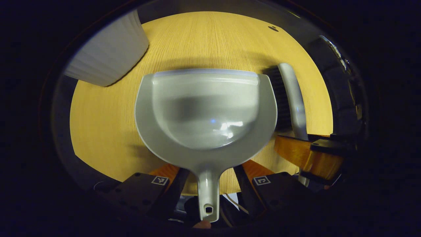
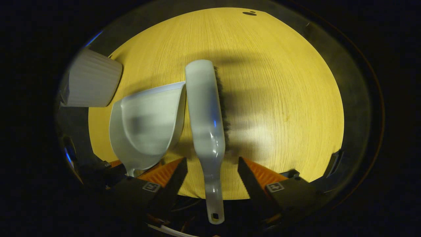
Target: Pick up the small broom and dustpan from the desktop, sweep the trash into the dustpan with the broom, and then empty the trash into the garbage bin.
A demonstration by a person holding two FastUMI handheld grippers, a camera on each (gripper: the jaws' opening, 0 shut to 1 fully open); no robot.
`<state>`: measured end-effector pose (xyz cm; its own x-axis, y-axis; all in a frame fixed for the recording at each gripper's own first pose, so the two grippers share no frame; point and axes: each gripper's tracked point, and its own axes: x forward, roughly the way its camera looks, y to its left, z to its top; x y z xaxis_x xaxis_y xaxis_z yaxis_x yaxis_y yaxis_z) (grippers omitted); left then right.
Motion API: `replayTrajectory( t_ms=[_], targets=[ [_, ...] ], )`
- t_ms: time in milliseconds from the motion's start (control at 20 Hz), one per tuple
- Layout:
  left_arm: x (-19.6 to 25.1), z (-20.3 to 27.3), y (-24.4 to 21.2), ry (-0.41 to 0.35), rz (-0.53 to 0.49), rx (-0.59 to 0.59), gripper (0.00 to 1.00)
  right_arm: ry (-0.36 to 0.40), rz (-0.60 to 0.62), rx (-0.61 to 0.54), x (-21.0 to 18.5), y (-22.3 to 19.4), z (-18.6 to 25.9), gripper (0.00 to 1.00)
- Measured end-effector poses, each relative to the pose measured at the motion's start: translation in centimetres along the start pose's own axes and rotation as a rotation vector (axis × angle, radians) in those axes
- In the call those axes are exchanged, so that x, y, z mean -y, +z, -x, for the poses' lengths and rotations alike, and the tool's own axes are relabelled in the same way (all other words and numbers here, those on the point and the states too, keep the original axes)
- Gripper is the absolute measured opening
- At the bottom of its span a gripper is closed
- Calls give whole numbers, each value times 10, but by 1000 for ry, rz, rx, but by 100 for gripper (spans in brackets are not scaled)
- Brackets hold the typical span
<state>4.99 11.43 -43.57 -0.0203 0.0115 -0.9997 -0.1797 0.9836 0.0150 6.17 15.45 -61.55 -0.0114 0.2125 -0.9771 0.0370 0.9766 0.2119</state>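
A grey dustpan point(image 1: 204, 108) lies flat on the wooden desktop point(image 1: 105, 131) with its handle pointing back at me. My left gripper point(image 1: 210, 171) is open, and the handle lies between its fingers with a gap on each side. To the dustpan's right lies the small broom point(image 1: 292, 95), grey-backed with dark bristles. In the right gripper view the broom point(image 2: 205, 112) runs straight ahead, and its handle passes between the spread fingers of my right gripper point(image 2: 212, 163), which is open. The dustpan point(image 2: 148, 121) lies just left of it.
A white ribbed garbage bin point(image 1: 108, 52) stands at the far left of the desk, also seen as the bin point(image 2: 92, 82) in the right gripper view. A small dark hole point(image 2: 250, 13) marks the desktop near its far edge. Bare wood stretches right of the broom.
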Motion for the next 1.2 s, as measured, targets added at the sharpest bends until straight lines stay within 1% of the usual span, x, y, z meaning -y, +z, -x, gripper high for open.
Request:
replayTrajectory(
  t_ms=[50, 100, 150, 200, 300, 400, 550, 650, 750, 850, 1000, 1050, 1100, 1200],
  targets=[
    [-1, 1, 1, 4, -5, 6, 77, -2, 2, 4, 1, 0, 3, 100],
    [1, 4, -1, 1, -11, 16, 77, -4, 1, 8, 2, -1, 7, 97],
    [3, 7, -2, -11, -9, 24, 76, 2, -1, 16, 0, -2, 11, 98],
    [7, 12, -4, -30, -5, 31, 77, 9, -3, 27, -2, -3, 17, 100],
    [10, 25, -7, -57, -9, 58, 77, 15, 5, 61, -5, -2, 33, 100],
    [9, 37, -14, -68, -51, 95, 77, 32, 10, 95, -11, -3, 49, 99],
    [9, 63, -21, -51, -133, 199, 77, 47, 22, 161, -16, -10, 76, 99],
    [11, 83, -27, -69, -166, 268, 77, 59, 13, 213, -18, -17, 97, 99],
    [8, 107, -37, -72, -226, 370, 77, 73, -4, 278, -21, -25, 123, 99],
    [8, 132, -43, -64, -274, 485, 77, 75, 14, 326, -21, -39, 147, 99],
    [18, 173, -53, -108, -302, 631, 77, 88, 38, 450, -25, -51, 188, 99],
    [16, 186, -55, -98, -314, 672, 77, 103, 65, 503, -28, -49, 205, 99],
    [14, 199, -52, -65, -303, 723, 77, 110, 112, 558, -30, -46, 222, 99],
    [17, 234, -48, -28, -258, 835, 77, 89, 213, 688, -22, -35, 260, 99]
  ],
)
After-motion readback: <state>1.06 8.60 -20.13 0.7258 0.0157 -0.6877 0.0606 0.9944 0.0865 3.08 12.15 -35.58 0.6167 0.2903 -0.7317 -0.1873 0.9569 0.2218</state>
